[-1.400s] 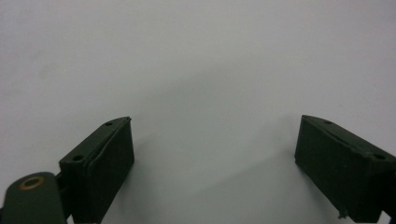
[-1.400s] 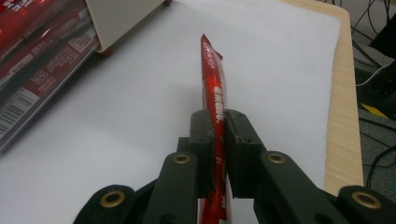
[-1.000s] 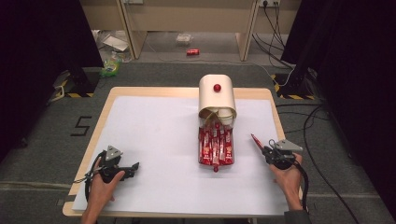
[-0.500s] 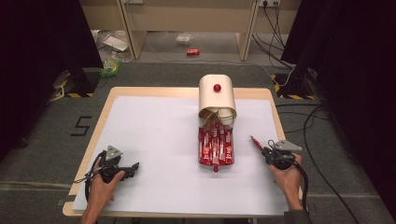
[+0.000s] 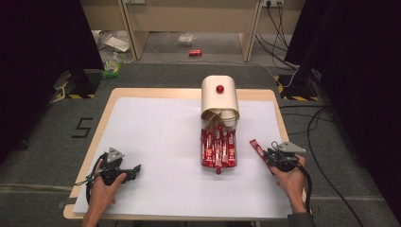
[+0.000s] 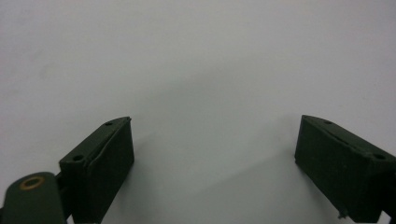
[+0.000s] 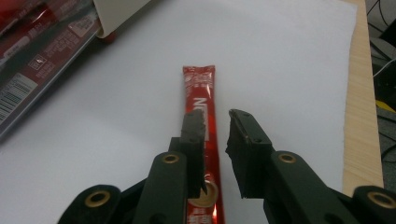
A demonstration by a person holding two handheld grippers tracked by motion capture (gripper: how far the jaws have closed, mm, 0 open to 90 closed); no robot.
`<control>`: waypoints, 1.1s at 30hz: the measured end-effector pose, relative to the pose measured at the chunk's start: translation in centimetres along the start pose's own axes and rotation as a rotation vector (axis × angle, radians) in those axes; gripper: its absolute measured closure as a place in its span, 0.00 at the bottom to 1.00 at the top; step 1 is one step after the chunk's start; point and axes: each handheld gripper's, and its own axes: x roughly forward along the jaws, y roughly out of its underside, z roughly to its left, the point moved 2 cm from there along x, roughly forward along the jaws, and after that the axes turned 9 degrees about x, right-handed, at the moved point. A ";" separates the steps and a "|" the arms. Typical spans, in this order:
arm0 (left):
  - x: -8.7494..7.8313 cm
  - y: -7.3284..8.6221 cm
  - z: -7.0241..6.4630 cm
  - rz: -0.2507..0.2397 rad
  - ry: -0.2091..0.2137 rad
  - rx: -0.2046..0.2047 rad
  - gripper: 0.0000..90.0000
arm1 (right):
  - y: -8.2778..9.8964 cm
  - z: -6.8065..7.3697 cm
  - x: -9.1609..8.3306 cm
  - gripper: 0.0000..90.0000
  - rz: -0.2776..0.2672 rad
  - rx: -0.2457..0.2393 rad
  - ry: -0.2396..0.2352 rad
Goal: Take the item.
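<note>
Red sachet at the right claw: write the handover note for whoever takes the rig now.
Left claw: open, nothing between the jaws, resting on the white sheet at the front left.
Right claw: jaws have just been opening; the sachet lies flat on the sheet between them, no longer pinched.
Things: the cream box lies tipped over mid-table, with a pile of sachets spilling from its mouth.
Done: one sachet lies apart, to the right of the pile.
Left: probably back the right claw off, then take the next sachet from the pile.
</note>
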 end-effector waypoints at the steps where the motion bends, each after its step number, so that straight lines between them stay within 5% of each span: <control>1: 0.0 0.0 0.0 0.000 0.000 0.000 0.12 | 0.0 0.0 0.0 0.83 -0.001 0.001 0.000; 33: 0.0 0.0 0.0 0.000 0.000 0.000 0.12 | -1.2 2.4 -0.2 0.58 -0.044 -0.021 -0.081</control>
